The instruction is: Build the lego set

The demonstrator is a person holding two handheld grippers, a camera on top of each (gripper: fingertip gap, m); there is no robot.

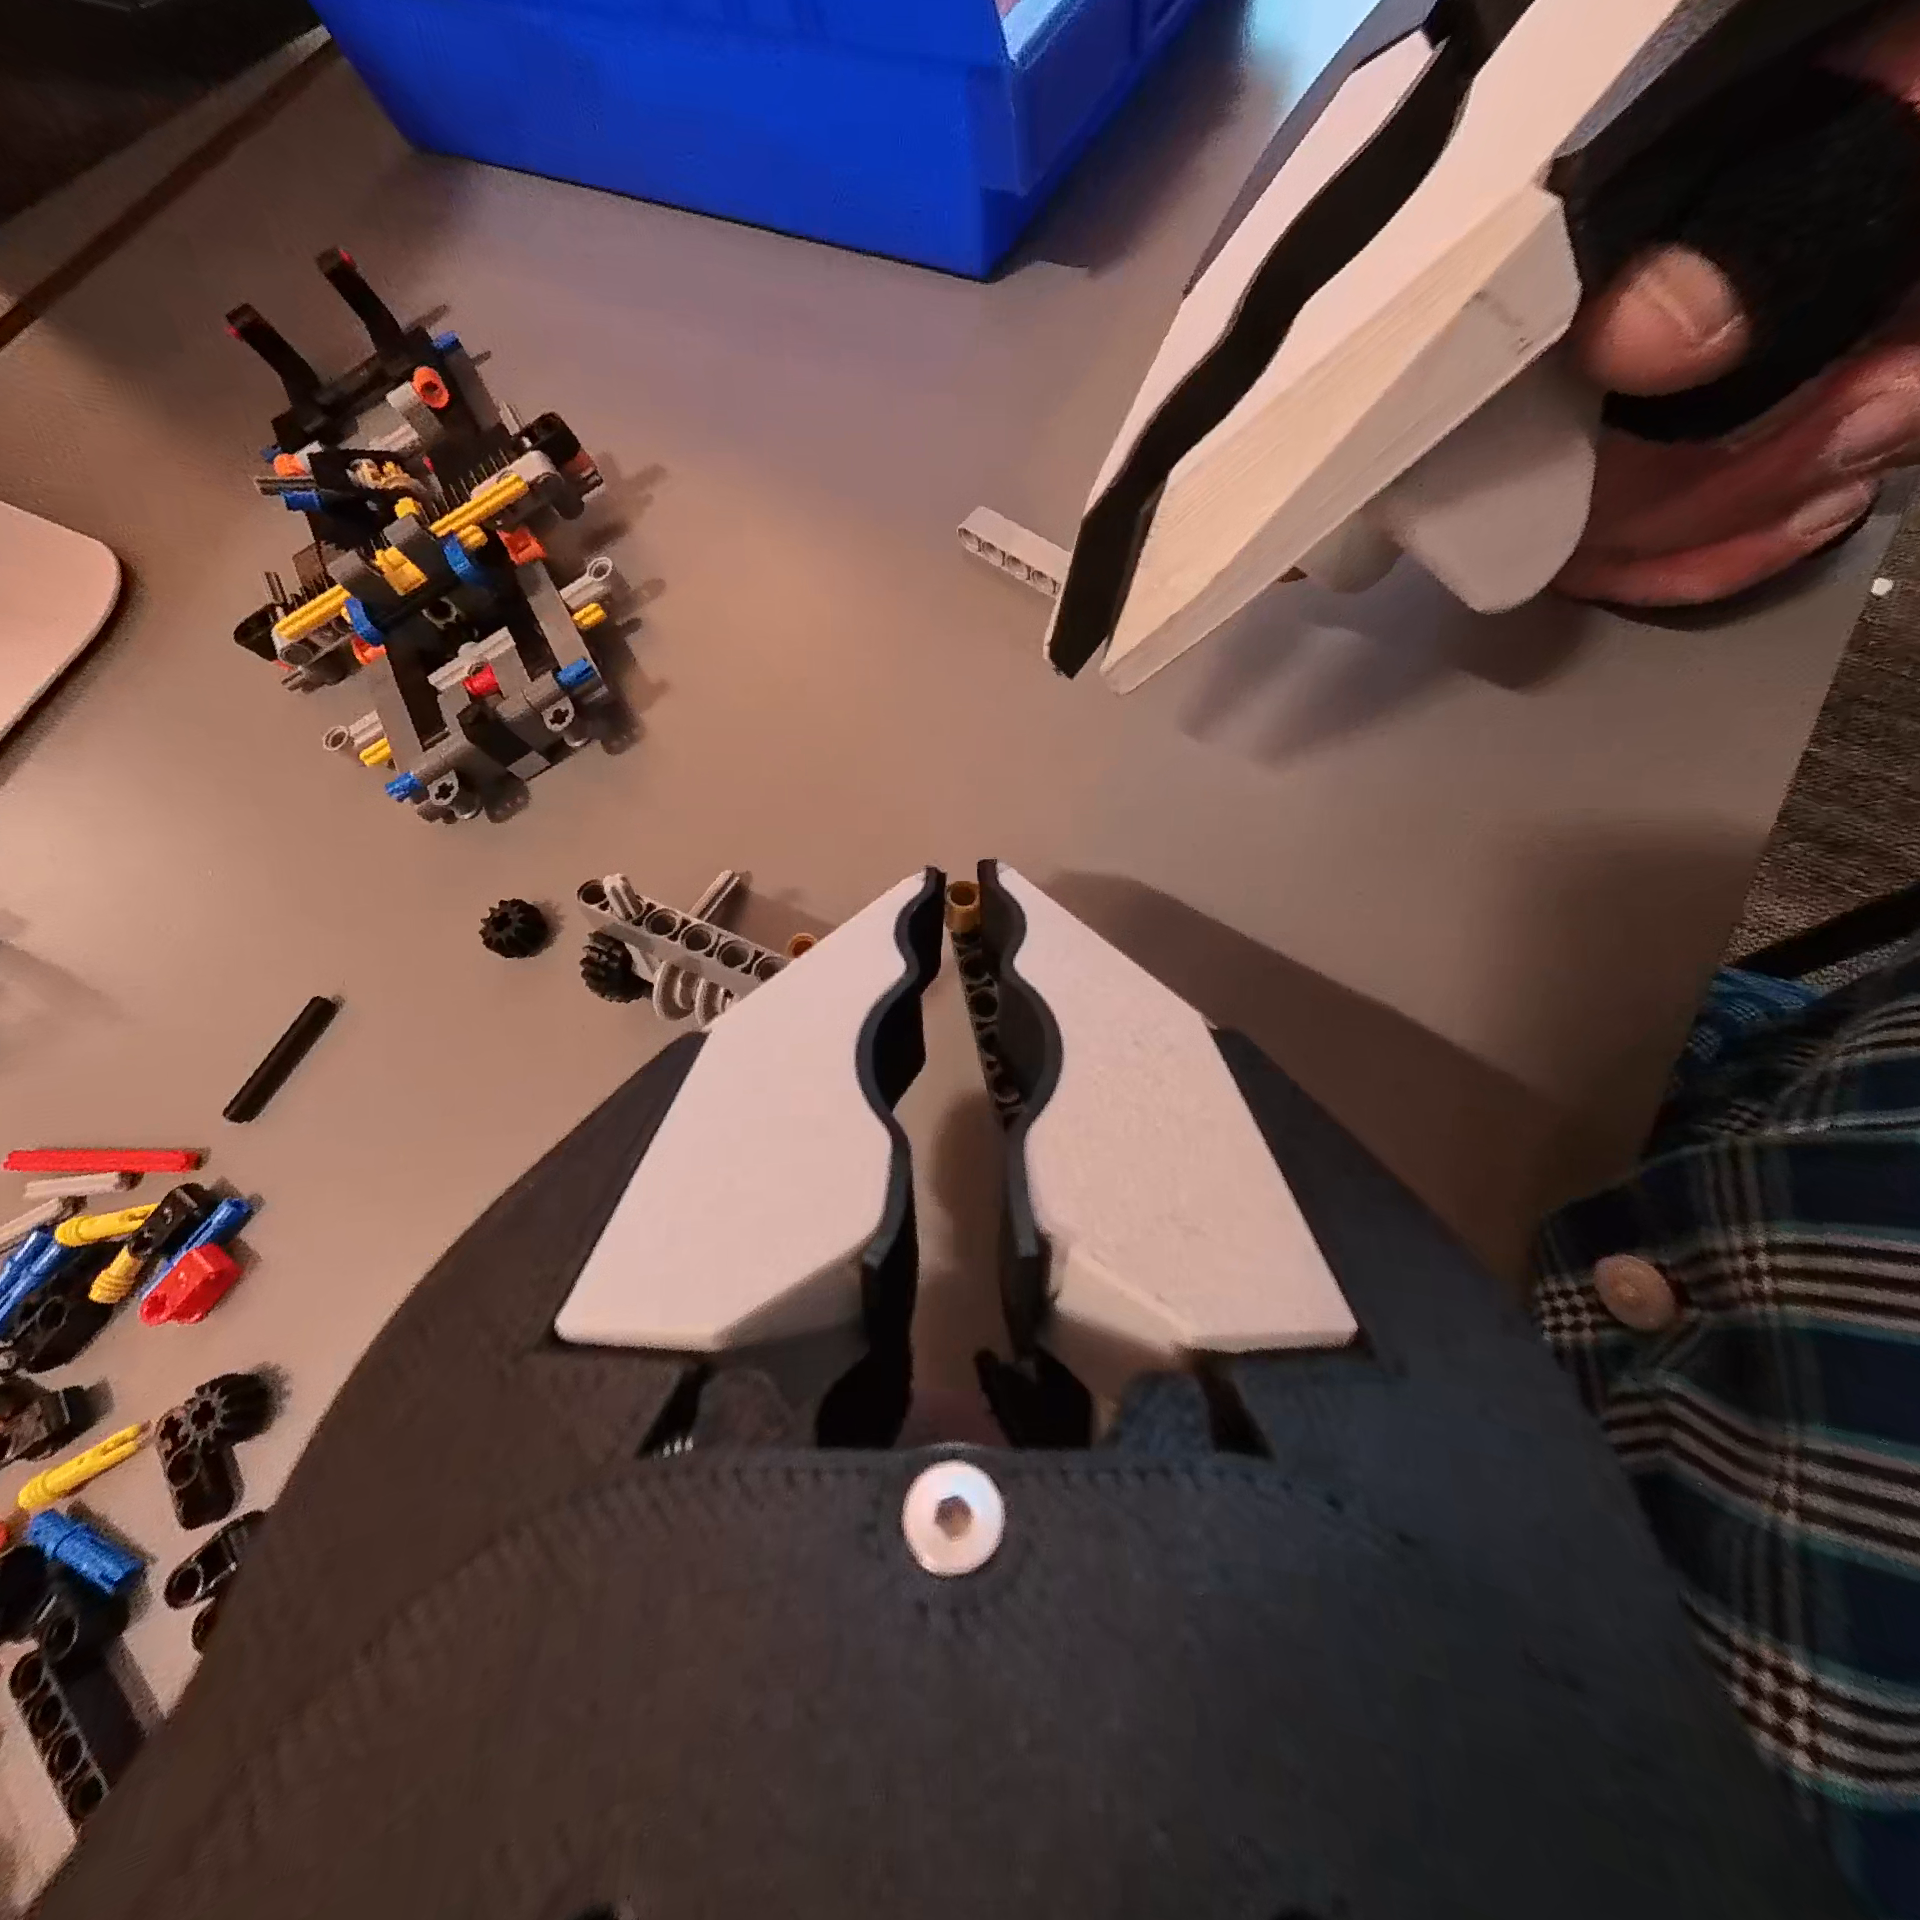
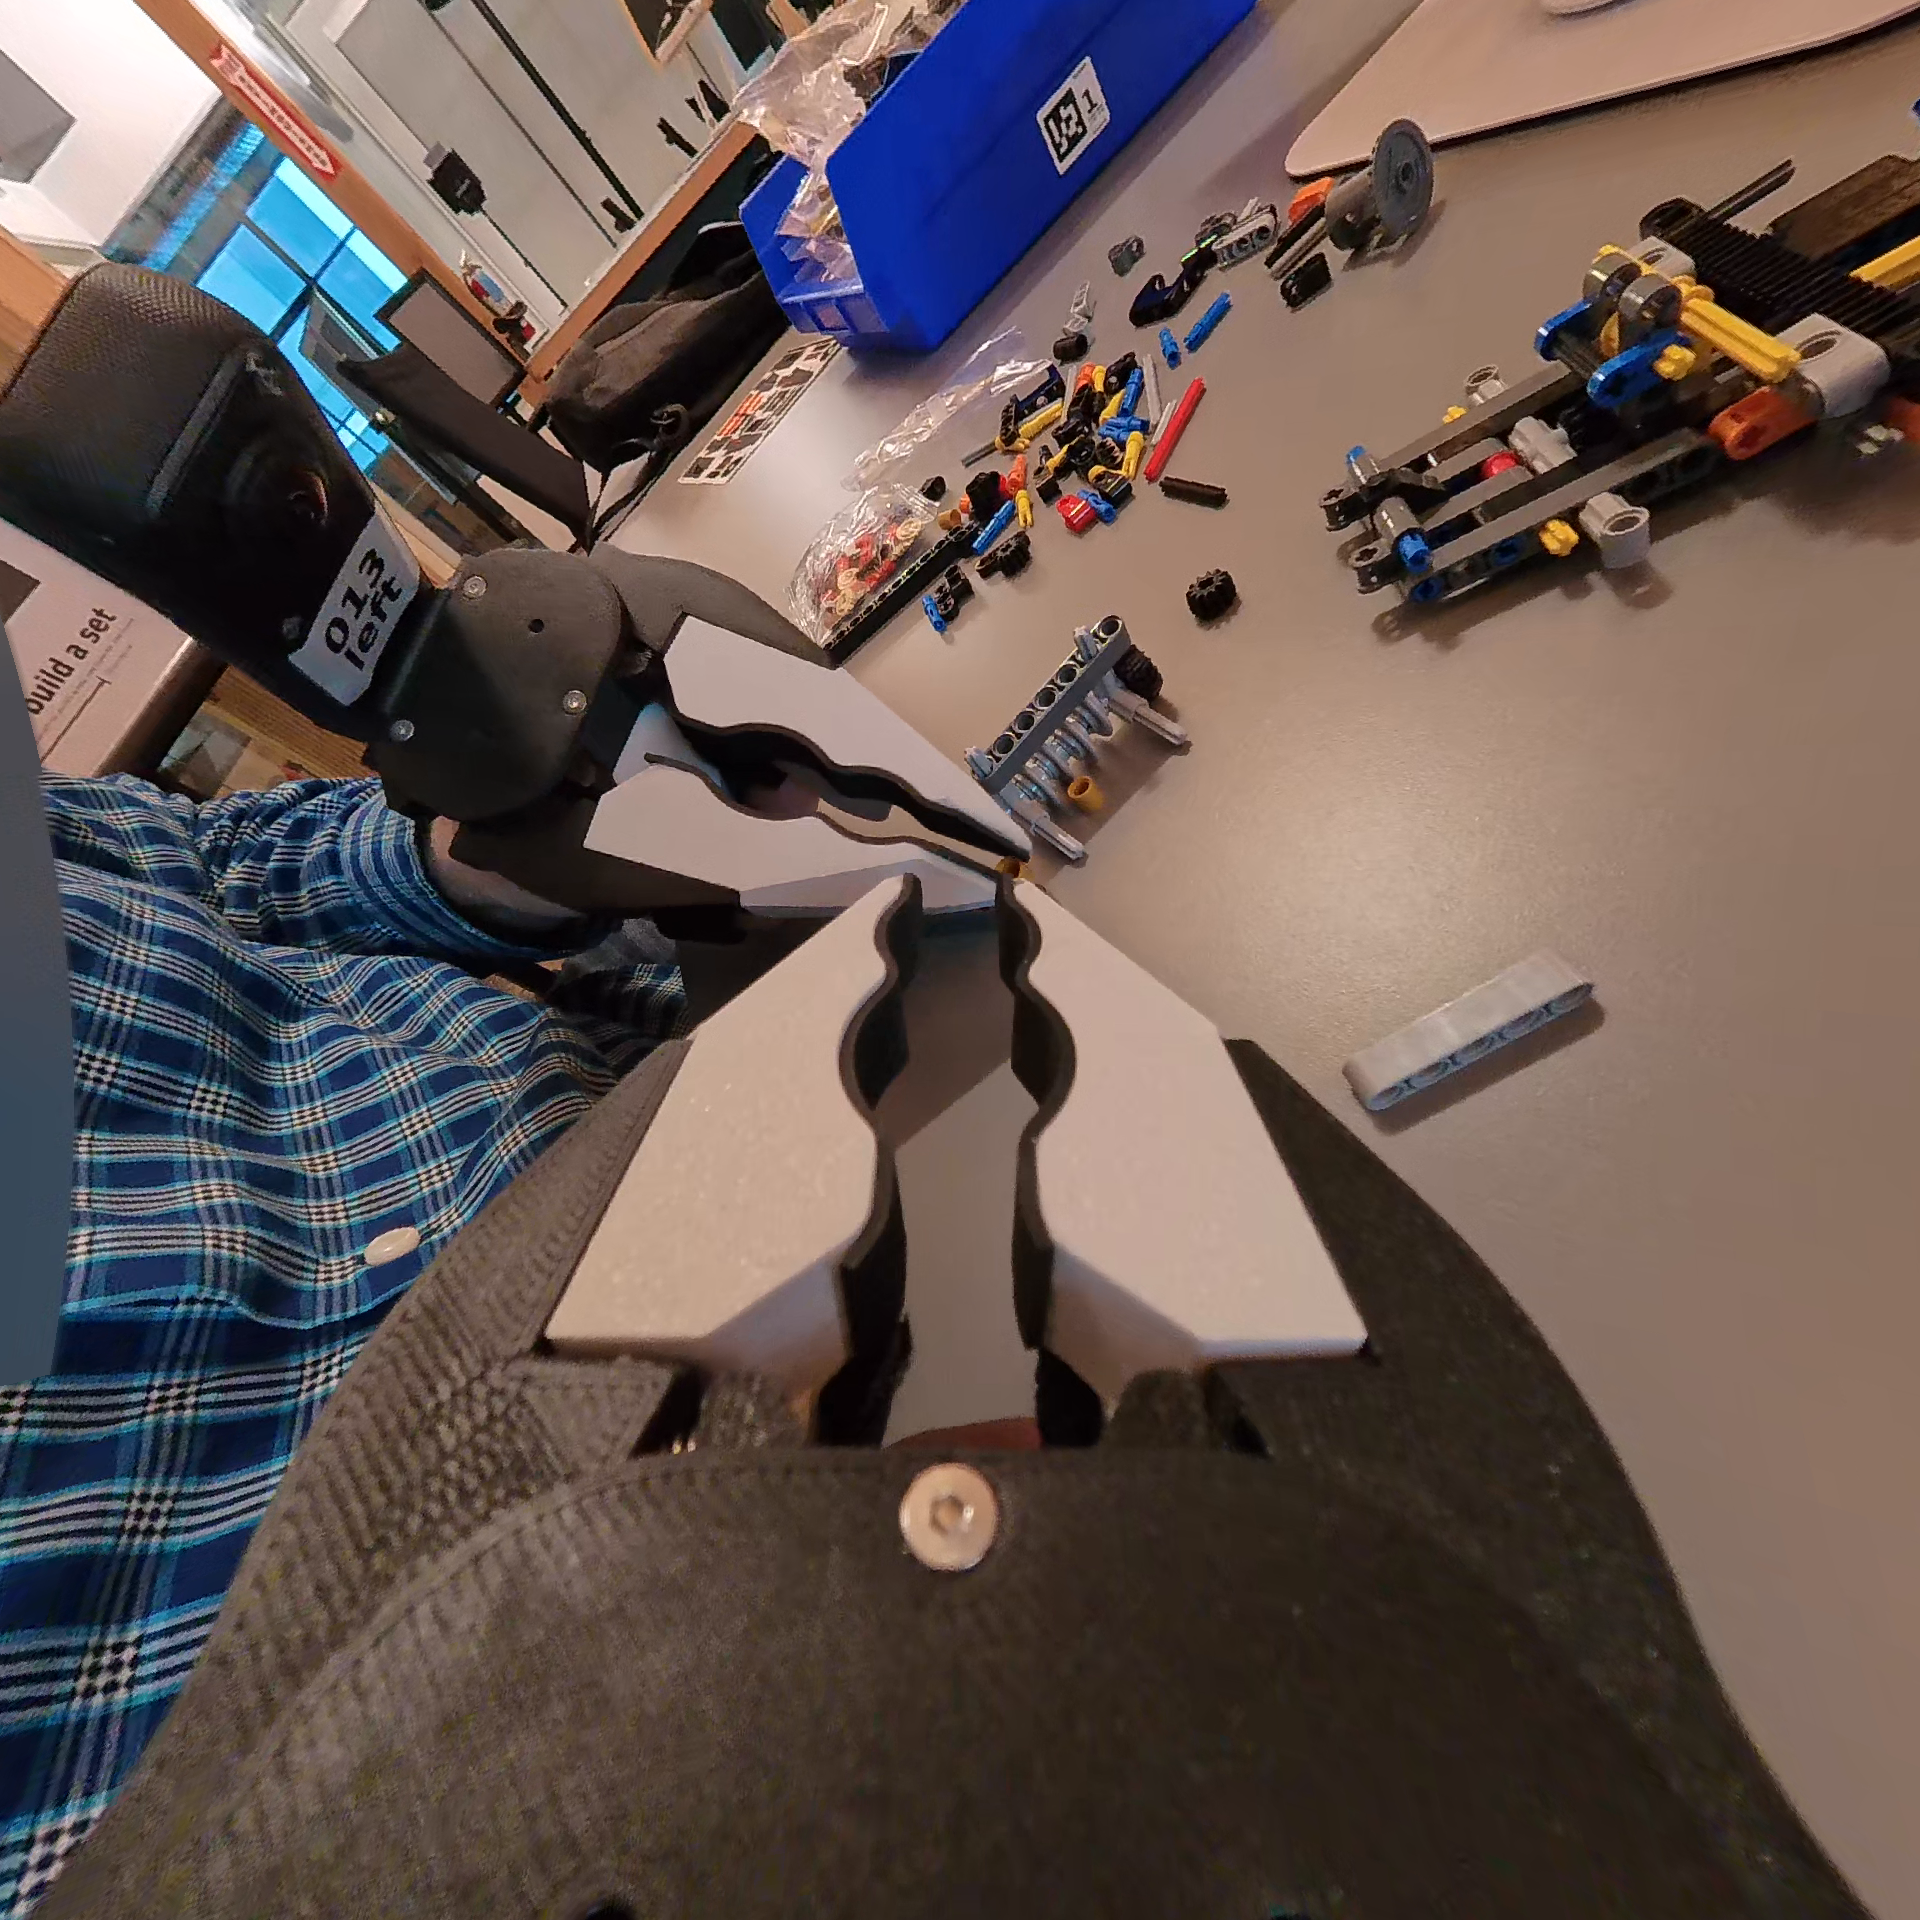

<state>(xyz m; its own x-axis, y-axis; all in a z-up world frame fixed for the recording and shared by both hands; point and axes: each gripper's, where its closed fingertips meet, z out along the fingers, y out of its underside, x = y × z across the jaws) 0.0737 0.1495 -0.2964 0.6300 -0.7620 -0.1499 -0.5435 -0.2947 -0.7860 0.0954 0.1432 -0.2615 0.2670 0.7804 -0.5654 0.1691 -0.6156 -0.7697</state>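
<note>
My left gripper (image 1: pixel 958 883) is shut on a black beam (image 1: pixel 982 1003) with a tan pin (image 1: pixel 964 900) at its far end, held above the table near the front. It also shows in the right wrist view (image 2: pixel 992 854), tip to tip with my right gripper (image 2: pixel 956 888). The right gripper is empty with a narrow gap between its jaws; in the left wrist view (image 1: pixel 1081 646) it hangs at the upper right. The partly built model (image 1: pixel 436 561) (image 2: pixel 1662 416) stands on the table. A grey beam with pins (image 1: pixel 675 945) (image 2: pixel 1070 727) lies just left of my left fingertips.
A loose light grey beam (image 1: pixel 1013 556) (image 2: pixel 1470 1044) lies under the right gripper. A black gear (image 1: pixel 509 927), a black axle (image 1: pixel 283 1058) and a pile of small parts (image 1: pixel 104 1278) (image 2: pixel 1081 436) lie left. A blue bin (image 1: pixel 727 114) stands behind. A plaid sleeve (image 1: pixel 1766 1351) is at the right. My hands' fingertips stand some 4 cm from each other. The partly built model (image 2: pixel 1662 416) is about 15 cm from both grippers' fingertips. Seen from the left wrist view (image 1: pixel 503 565) as well.
</note>
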